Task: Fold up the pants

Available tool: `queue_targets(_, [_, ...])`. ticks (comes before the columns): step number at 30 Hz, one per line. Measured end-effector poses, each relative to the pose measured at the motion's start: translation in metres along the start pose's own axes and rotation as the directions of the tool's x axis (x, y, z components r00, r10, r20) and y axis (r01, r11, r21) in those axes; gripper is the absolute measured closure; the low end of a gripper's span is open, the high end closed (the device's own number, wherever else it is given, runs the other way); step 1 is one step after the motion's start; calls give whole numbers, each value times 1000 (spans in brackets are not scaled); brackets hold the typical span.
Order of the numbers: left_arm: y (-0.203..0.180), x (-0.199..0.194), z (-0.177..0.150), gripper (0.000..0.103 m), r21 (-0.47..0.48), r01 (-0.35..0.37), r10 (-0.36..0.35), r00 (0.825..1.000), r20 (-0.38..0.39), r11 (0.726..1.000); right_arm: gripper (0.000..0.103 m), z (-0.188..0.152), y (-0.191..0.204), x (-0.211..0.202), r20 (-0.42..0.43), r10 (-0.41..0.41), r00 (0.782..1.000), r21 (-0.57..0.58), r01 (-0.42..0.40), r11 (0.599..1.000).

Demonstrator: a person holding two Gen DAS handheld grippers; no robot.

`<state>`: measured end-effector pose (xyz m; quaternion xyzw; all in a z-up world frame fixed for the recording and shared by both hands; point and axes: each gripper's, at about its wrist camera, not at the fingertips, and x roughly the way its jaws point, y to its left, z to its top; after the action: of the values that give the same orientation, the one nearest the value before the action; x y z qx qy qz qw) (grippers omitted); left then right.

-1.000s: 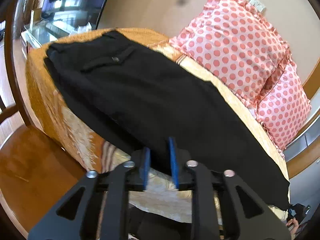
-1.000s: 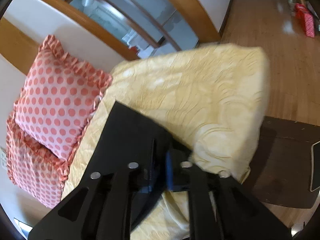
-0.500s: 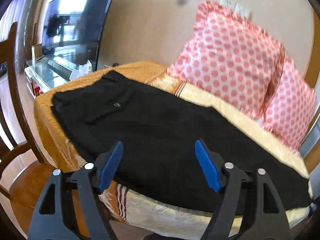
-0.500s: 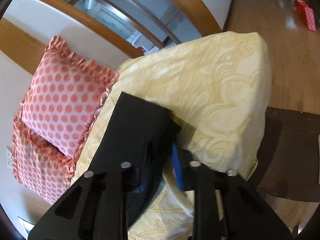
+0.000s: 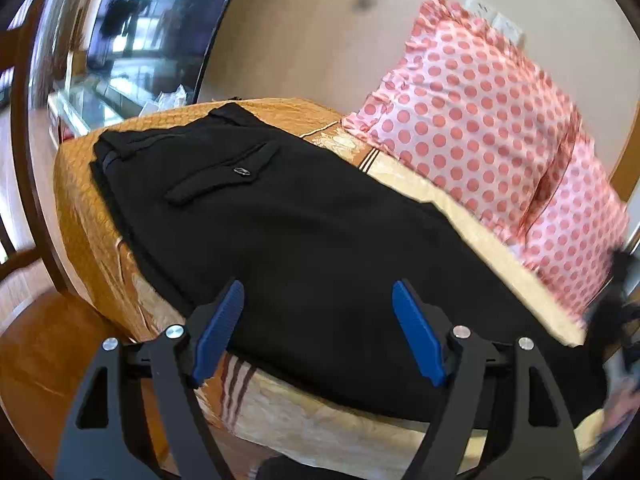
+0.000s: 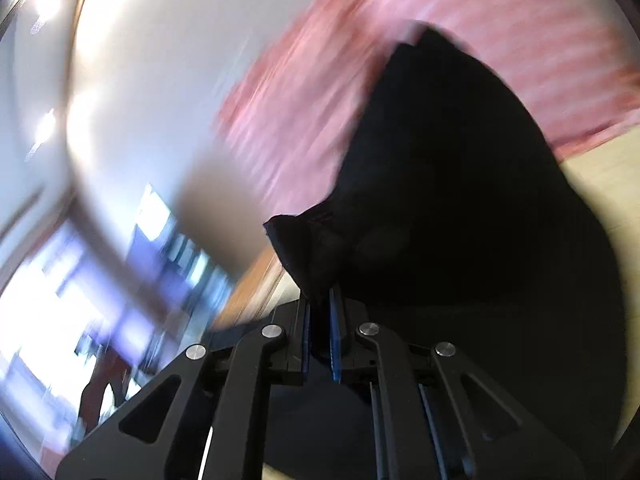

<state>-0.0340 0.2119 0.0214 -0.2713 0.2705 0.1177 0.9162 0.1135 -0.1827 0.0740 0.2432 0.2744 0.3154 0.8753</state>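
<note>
Currently mid-fold: black pants (image 5: 320,240) lie flat along the bed (image 5: 80,208), waistband far. Right gripper (image 6: 320,332), fingers pinched nearly closed on the leg hem, lifts it. Left gripper (image 5: 320,328) hovers wide apart, empty. Next, likely: carry hem toward waistband.

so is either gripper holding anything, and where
The right gripper pinches the black fabric pants at a bunched edge near one end; the left gripper is open, empty.
</note>
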Motion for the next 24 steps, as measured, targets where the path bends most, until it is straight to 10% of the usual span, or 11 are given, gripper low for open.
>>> queue_targets(4, [19,-23,3,26,-83,55,-55,998,1,995,95,-52,19,96,-278,7,960,-16,-12,1000])
queue_targets(10, [59,-40,0,26,-182,15,-15,1000,-4,983,95,-41,60,91,-162,71,984,-71,-84,994])
queue_targets(17, [62,-20,0,26,-244,92,-108,993,-56,965,86,-108,88,133,-372,-64,926,-313,-60,948])
queue_targets(21, [59,-13,4,25,-251,100,-120,991,-65,963,25,-108,100,107,-333,-13,943,-370,-118,922])
queue_targets(24, [61,-9,7,25,-280,116,-138,988,-61,953,21,-113,93,109,-349,-38,936,-379,-104,920])
